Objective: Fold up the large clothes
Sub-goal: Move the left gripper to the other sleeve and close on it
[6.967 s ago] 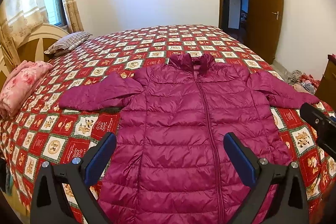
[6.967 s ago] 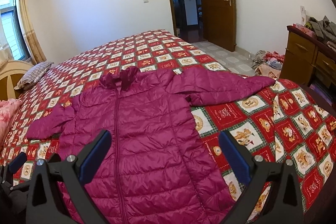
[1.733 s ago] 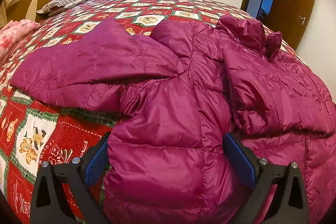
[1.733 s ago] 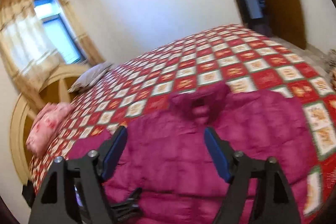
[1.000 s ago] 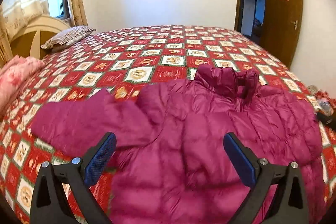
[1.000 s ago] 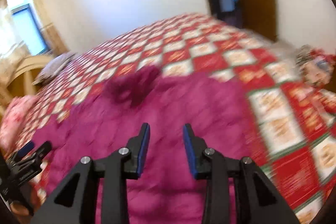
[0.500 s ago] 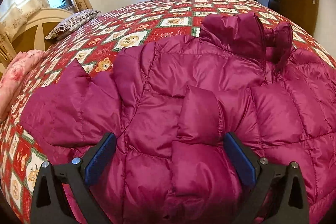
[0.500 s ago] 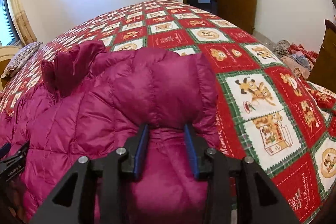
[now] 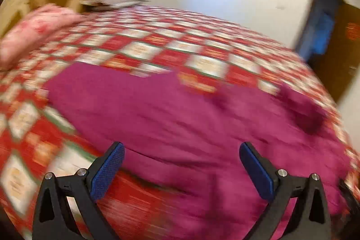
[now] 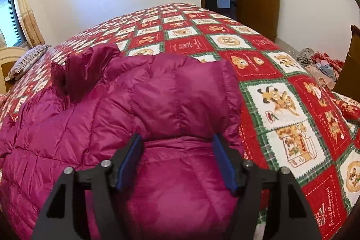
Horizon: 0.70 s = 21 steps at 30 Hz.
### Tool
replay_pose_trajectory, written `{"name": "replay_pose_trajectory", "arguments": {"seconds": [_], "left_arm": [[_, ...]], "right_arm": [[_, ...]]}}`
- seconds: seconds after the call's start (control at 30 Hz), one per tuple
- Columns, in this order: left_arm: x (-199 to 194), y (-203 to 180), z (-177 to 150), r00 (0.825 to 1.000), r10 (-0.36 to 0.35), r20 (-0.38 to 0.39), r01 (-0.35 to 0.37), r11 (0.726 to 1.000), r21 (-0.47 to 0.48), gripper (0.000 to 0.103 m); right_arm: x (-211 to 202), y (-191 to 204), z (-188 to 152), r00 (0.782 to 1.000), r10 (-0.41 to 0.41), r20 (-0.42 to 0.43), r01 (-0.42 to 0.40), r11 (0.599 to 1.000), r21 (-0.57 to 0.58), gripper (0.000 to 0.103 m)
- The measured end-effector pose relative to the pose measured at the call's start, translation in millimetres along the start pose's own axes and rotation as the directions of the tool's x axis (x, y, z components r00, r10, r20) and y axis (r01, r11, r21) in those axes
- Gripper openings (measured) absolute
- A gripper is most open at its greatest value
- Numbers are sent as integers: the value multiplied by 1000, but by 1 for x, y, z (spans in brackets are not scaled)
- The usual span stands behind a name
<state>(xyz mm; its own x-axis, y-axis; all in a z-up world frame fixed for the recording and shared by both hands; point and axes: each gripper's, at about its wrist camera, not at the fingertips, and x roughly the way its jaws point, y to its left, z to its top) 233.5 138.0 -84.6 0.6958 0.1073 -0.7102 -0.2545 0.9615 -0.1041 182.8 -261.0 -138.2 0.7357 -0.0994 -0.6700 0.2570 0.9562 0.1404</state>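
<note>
1. The magenta down jacket (image 10: pixel 94 127) lies on the bed, on a red and white checked bedspread (image 10: pixel 281 105) with cartoon pictures. Its collar (image 10: pixel 85 69) stands up at the far end.
2. One sleeve (image 10: pixel 184 100) is folded over onto the body of the jacket.
3. The right gripper (image 10: pixel 177 159) is low over this sleeve. Its jaws have just been opening, and the puffy fabric is between the blue pads (image 10: pixel 130 161), but the pads do not squeeze it.
4. The left gripper (image 9: pixel 182 170) is wide apart and holds nothing. Its view is blurred. Under it is the other sleeve (image 9: pixel 108 100), spread flat on the bedspread.
5. A striped pillow (image 10: pixel 27 60) lies near the headboard.
</note>
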Motion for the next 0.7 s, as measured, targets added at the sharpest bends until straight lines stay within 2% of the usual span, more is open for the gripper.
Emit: {"name": "replay_pose_trajectory", "arguments": {"seconds": [0.07, 0.17, 0.23, 0.37, 0.4, 0.47, 0.6, 0.7], "left_arm": [[15, 40, 22, 988, 155, -3, -155, 987, -29, 102], [39, 90, 44, 954, 298, -24, -299, 949, -98, 102], [57, 115, 51, 934, 354, -42, -356, 926, -123, 102], [98, 140, 54, 907, 407, -109, -420, 897, -138, 102], [103, 140, 51, 908, 405, -111, -417, 898, -138, 102], [116, 142, 45, 921, 372, -114, -385, 914, -126, 102], [113, 140, 43, 933, 343, -105, -355, 924, -138, 102], [111, 143, 43, 946, 311, -92, -322, 933, -163, 92]], "right_arm": [[1, 2, 0, 1000, -8, -2, 8, 1000, -8, 69], [1, 2, 0, 1000, -9, -2, 9, 1000, -8, 70], [1, 2, 0, 1000, -13, -4, 13, 1000, -6, 70], [1, 3, 0, 1000, -18, -6, 18, 1000, -10, 70], [2, 2, 1, 1000, -20, -7, 19, 1000, -12, 70], [2, 2, 1, 1000, -21, -8, 21, 1000, -12, 70], [3, 3, 1, 1000, -28, -9, 27, 999, -18, 71], [4, 4, 0, 999, -31, -9, 31, 999, -24, 72]]}}
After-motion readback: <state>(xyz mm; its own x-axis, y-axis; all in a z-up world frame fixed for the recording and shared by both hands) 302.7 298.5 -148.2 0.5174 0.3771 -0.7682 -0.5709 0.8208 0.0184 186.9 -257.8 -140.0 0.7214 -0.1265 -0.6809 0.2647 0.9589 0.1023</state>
